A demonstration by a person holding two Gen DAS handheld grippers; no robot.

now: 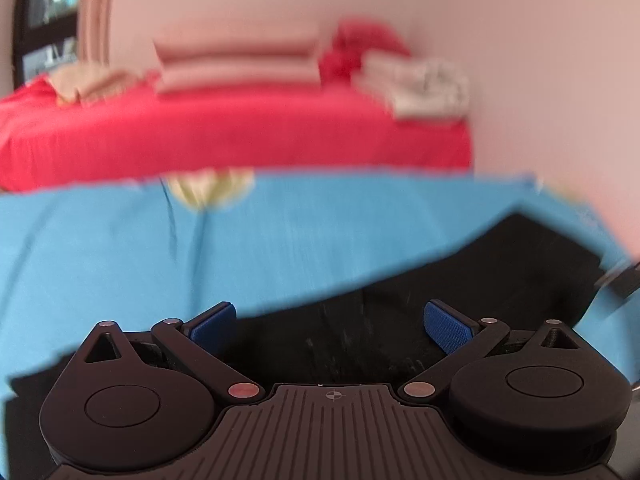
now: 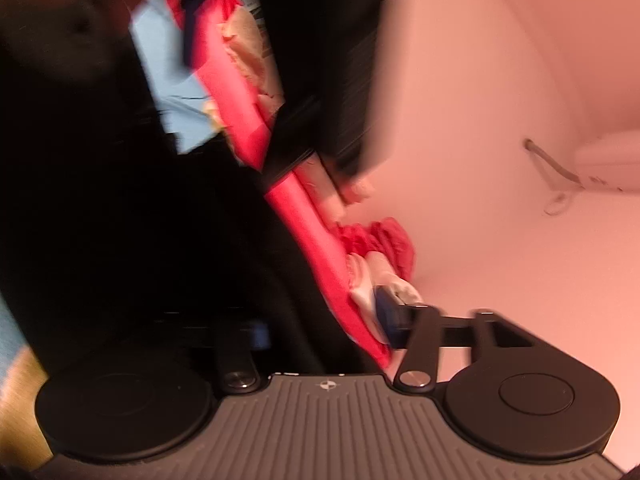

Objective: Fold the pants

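Left gripper [image 1: 330, 326]: fingers [image 1: 448, 330] spread apart, empty, over black pants [image 1: 460, 280] whose long axis runs 8 to 2 o'clock on the blue sheet [image 1: 140, 248]. Right gripper [image 2: 320, 328]: fingers [image 2: 390, 312] apart, dark cloth between them; contact indeterminate. Red bed [image 1: 240, 132] at 12 o'clock, well clear.

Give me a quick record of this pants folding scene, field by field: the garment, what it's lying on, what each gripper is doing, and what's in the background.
garment: black fabric pants, lying spread out
surface: light blue bedsheet
left gripper: open, blue pads apart, above the pants, holding nothing
right gripper: open, black cloth between its blue pads, contact unclear through blur
background: red bedspread; stacked pink pillows; pale folded clothes by the pink wall
image quality: both views motion-blurred
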